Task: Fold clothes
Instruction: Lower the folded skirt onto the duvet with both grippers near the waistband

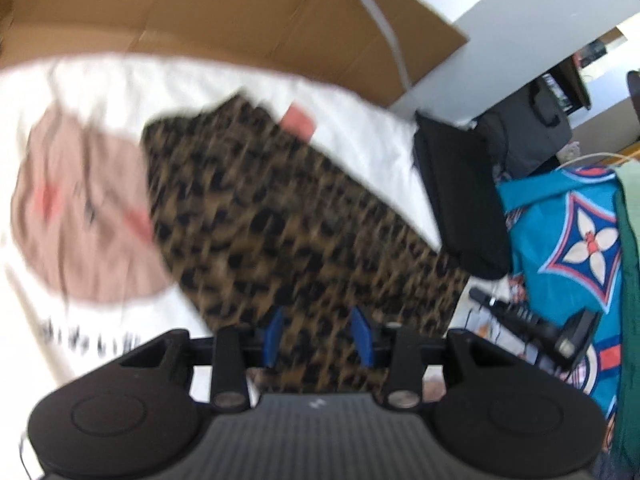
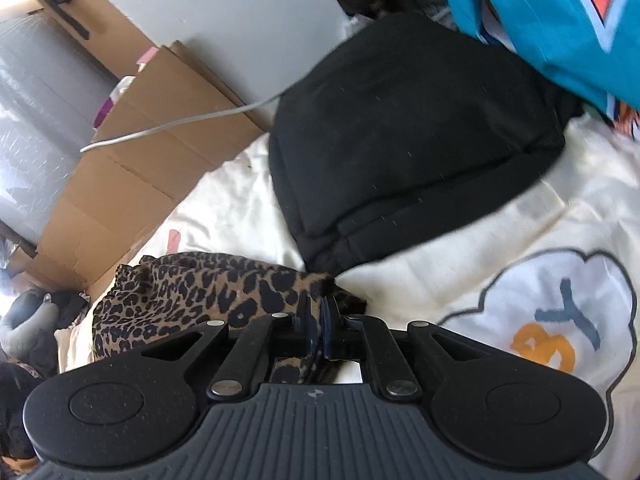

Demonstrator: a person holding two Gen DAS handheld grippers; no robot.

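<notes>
A: Leopard-print garment (image 2: 188,300) lies on the white bedspread (image 2: 460,264), just in front of the right gripper (image 2: 316,320). That gripper's blue pads are pressed together on a bunched edge of it, and the cloth runs back between the jaws.

B: And the left gripper (image 1: 318,336)?

A: Its blue fingers (image 1: 274,334) stand apart above the same garment (image 1: 280,216), nothing between them. The view is blurred, so I can't tell if they touch the cloth.

B: Any writing?

A: On the bedspread, a cloud shape holds a grey "Y" (image 2: 576,314) and orange letters (image 2: 546,350) partly hidden by the gripper. The left view shows dark lettering (image 1: 86,338), too smeared to read. A black cushion (image 2: 408,140) sits just beyond the garment.
</notes>
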